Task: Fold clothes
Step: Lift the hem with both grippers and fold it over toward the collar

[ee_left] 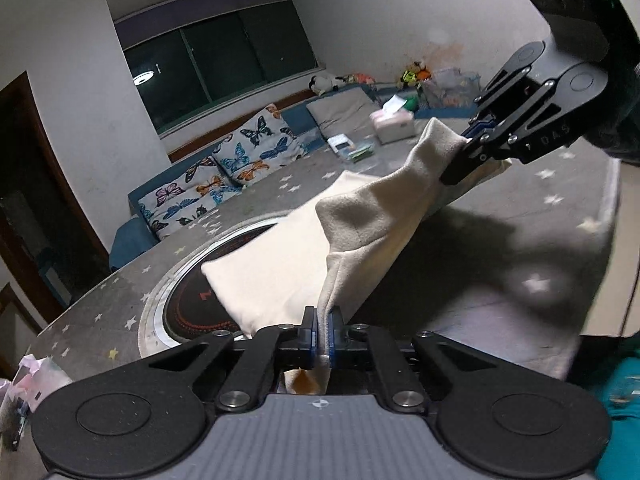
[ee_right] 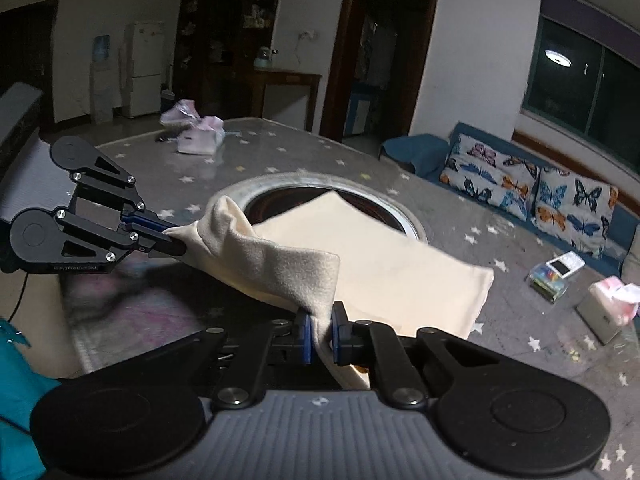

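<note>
A cream fleece garment (ee_left: 280, 256) lies partly folded over the round cooktop set in the table, its near edge lifted. My left gripper (ee_left: 323, 320) is shut on one corner of that edge. In the same view my right gripper (ee_left: 460, 160) is shut on the other corner, up at the right. From the right wrist view the cream garment (ee_right: 380, 268) spreads ahead, my right gripper (ee_right: 320, 328) pinches its hem, and my left gripper (ee_right: 176, 242) holds the far corner at the left. The edge between the two corners sags and folds over.
A grey star-patterned cloth covers the table (ee_left: 540, 208), with a round inset cooktop (ee_left: 180, 304) under the garment. Tissue boxes (ee_right: 608, 312) and small items (ee_right: 554, 274) lie on the right, a pink bag (ee_right: 196, 128) at the far side. Butterfly cushions (ee_left: 224, 176) line a bench behind.
</note>
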`<act>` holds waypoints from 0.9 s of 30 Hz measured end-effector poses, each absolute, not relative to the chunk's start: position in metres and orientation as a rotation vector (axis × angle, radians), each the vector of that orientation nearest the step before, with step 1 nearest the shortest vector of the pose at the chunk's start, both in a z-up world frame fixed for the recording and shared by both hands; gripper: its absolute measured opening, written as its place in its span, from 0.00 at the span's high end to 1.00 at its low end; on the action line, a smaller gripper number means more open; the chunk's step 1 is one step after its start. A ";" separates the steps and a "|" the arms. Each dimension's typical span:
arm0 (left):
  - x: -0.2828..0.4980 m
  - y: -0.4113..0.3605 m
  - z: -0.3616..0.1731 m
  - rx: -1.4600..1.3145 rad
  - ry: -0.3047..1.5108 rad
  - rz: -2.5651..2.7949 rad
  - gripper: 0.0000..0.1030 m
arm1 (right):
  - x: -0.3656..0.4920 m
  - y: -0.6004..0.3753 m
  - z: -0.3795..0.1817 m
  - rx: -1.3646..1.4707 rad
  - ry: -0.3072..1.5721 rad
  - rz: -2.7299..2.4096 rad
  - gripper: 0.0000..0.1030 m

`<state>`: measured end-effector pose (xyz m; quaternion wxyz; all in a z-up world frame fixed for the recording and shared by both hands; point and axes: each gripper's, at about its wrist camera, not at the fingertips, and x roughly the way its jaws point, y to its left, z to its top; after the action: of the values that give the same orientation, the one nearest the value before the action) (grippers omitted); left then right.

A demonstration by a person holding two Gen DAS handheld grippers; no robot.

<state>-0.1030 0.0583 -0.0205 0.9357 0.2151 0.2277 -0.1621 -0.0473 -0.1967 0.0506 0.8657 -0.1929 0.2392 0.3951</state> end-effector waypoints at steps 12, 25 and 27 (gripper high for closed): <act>-0.142 0.065 0.018 0.363 0.446 -0.349 0.95 | -0.099 -0.210 0.092 -0.419 0.471 0.908 0.92; -0.041 0.069 0.013 0.366 0.458 -0.282 0.95 | -0.005 -0.191 0.087 -0.412 0.512 0.848 0.92; -0.022 0.069 0.009 0.369 0.469 -0.276 0.95 | 0.011 -0.186 0.079 -0.407 0.530 0.832 0.92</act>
<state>-0.0216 0.0693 0.0085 0.9464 0.1811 0.2304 -0.1357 0.0115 -0.1865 0.0794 0.8609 -0.1938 0.2527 0.3967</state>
